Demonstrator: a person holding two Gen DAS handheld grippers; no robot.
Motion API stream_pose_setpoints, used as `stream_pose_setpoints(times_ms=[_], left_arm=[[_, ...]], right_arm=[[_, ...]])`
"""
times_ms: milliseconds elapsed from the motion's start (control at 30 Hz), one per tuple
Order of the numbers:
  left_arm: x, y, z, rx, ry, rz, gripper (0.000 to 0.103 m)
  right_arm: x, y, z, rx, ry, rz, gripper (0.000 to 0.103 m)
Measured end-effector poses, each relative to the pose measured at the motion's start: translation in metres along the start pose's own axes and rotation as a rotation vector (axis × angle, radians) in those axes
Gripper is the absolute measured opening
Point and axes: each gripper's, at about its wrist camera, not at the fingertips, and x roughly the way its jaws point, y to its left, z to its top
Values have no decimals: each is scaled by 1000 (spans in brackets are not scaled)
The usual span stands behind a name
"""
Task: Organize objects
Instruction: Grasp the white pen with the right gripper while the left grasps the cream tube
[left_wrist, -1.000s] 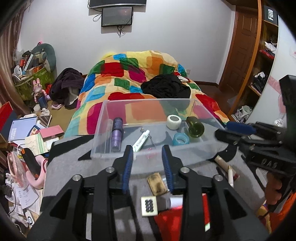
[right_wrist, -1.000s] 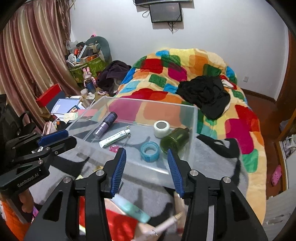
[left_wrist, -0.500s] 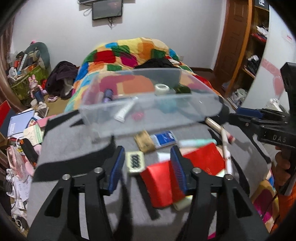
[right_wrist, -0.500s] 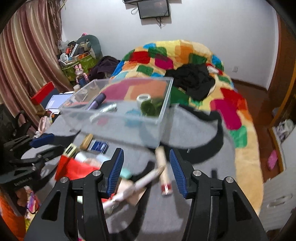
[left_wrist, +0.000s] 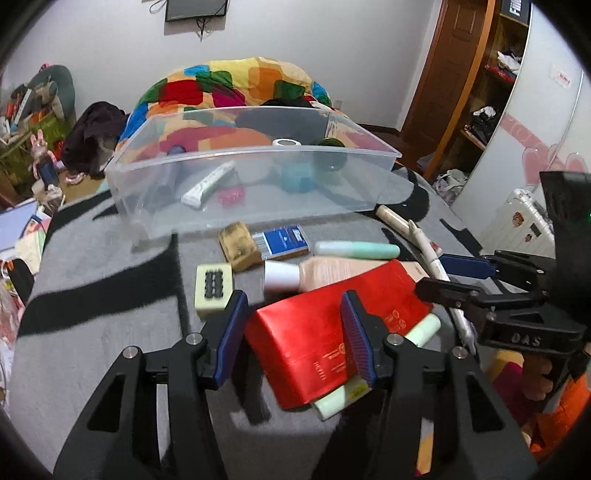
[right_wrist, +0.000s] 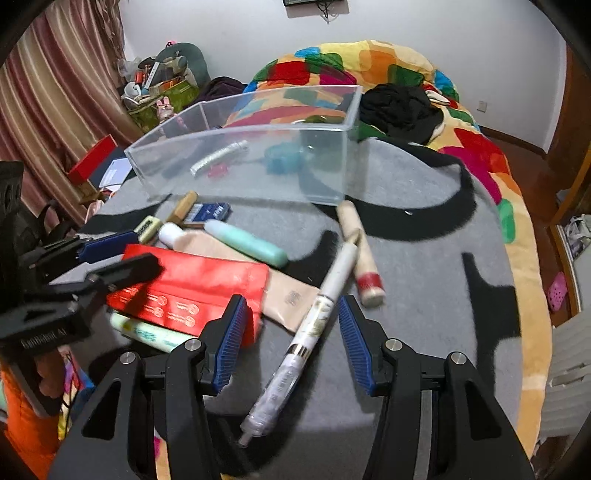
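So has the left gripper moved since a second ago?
Yes. The left gripper has come down and back from the clear bin: it framed the bin's near wall before, and now it straddles the red packet, jaws open.

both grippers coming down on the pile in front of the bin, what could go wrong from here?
1. The left gripper straddles the red packet, which lies on other tubes; closing might drag the pale green tube under it.
2. The right gripper frames the long white tube, which lies slanted across the jaws and could pivot or slip.
3. The grippers are close together; they could collide.
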Motion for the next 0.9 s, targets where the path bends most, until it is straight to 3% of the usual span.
stream_pose_setpoints(times_ms=[167,300,500,633,733,900], left_arm=[[-17,-3,-19,10,0,-17,52],[-34,-6,-23,15,-21,43,52],[-52,-26,-17,76,-59,25,52],[-37,-52,-20,165,-13,-18,52],[-21,-61,-24,200,45,-41,51],[-12,-71,-18,259,76,-76,51]], right_arm=[[-6,-7,-11,-7,1,-38,45],[-8,-9,-17,-13,-2,-47,41],[-8,-9,-19,-22,-12,-41,22],[-10,-9,-20,-17,-16,-43,15],[-14,-10,-25,-20,-19,-34,13],[-23,-11,-37,-41,-19,-21,13]])
